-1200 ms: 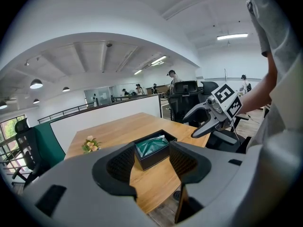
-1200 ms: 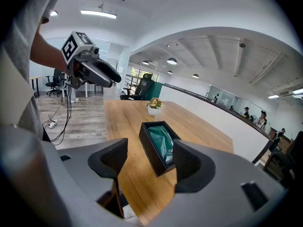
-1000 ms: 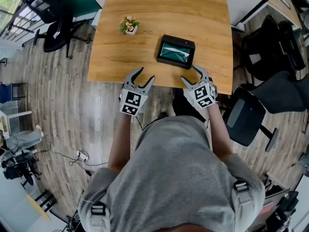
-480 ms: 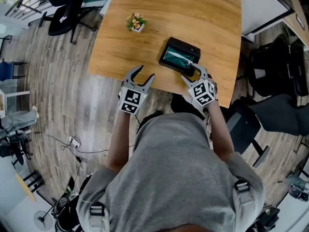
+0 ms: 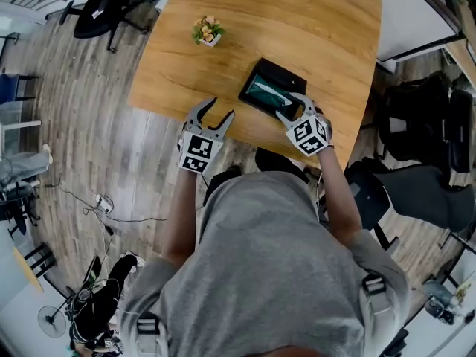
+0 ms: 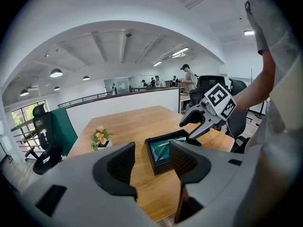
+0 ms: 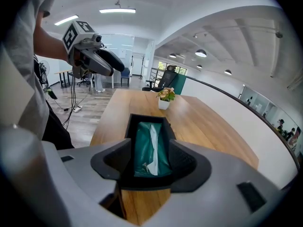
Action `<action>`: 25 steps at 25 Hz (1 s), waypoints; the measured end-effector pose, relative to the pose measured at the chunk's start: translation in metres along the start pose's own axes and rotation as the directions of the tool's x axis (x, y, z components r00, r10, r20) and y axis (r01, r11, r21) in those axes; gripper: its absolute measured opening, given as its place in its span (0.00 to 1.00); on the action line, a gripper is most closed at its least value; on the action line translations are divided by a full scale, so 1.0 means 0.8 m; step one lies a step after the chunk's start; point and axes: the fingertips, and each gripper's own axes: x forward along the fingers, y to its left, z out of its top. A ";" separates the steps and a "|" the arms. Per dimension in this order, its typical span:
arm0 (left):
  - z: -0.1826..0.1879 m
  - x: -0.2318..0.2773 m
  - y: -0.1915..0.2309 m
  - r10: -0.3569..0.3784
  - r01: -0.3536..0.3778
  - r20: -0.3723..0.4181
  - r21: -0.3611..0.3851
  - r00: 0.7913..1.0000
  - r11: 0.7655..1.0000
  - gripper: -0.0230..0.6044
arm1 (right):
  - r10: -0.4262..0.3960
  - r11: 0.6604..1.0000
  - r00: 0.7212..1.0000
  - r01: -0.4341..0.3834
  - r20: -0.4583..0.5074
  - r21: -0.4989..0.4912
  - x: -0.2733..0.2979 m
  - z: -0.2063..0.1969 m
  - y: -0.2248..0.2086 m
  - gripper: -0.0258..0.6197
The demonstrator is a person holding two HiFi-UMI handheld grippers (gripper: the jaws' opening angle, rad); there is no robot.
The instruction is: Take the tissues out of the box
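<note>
A black tissue box lies on the wooden table, with a green pack and a white tissue showing in its open top. My right gripper hovers over the box's near end. Its jaws are closing, and the pads press on nothing. In the right gripper view the box shows in the gap between the fingers of that gripper. My left gripper stands open at the table's near edge, left of the box, with nothing in it. From the left gripper view the box and the right gripper lie ahead.
A small potted plant stands on the table at the far left. Black office chairs stand on the floor to the right of the table, and another is at the far left. Cables lie on the floor.
My right gripper has moved forward from the table's near edge to above the box's near end, its jaws a little narrower. The left gripper has stayed by the table's edge.
</note>
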 end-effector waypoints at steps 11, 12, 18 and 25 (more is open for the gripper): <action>-0.023 0.018 0.016 0.017 -0.019 -0.043 -0.053 0.999 0.998 0.42 | 0.091 0.996 0.993 -0.089 -0.069 0.024 0.058 -0.008 -0.012 0.46; -0.026 0.019 0.019 0.019 -0.022 -0.047 -0.057 0.999 0.998 0.42 | 0.098 0.995 0.992 -0.097 -0.081 0.007 0.065 -0.009 -0.011 0.45; -0.043 0.020 0.032 0.027 -0.032 -0.067 -0.087 0.997 0.996 0.42 | 0.122 0.991 0.982 -0.129 -0.146 -0.038 0.095 -0.011 -0.007 0.43; -0.053 0.018 0.028 0.022 -0.031 -0.082 -0.106 0.996 0.994 0.42 | 0.154 0.986 0.966 -0.164 -0.208 -0.031 0.111 -0.018 -0.001 0.35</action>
